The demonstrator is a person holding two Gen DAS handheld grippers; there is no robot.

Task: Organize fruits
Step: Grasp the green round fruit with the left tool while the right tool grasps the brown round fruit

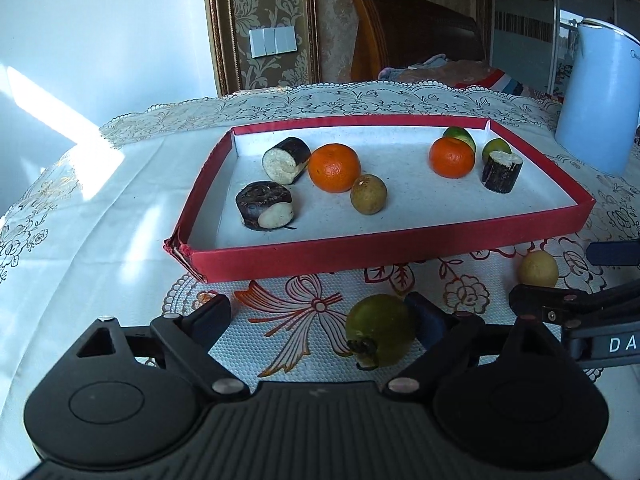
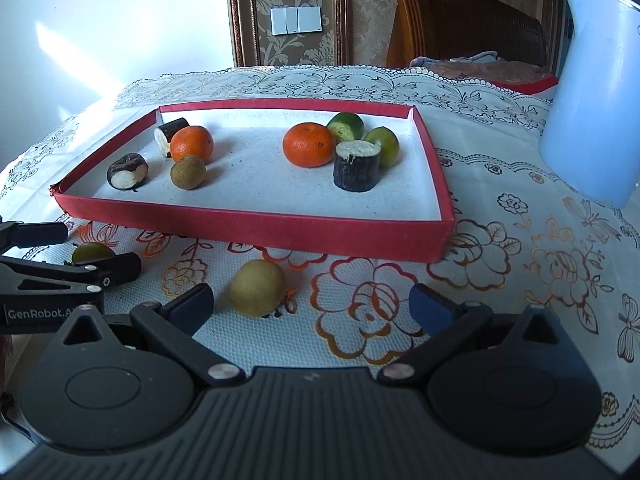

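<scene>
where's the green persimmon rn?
Off the red tray, on the tablecloth between the open left gripper fingers, near its right finger.

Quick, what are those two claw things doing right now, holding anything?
Left gripper: open, green fruit between its fingers, not gripped.
Right gripper: open, holding nothing.

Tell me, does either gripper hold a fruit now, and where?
Nothing is held. The left gripper stands open around the green fruit; the right gripper is open near the yellow fruit.
</scene>
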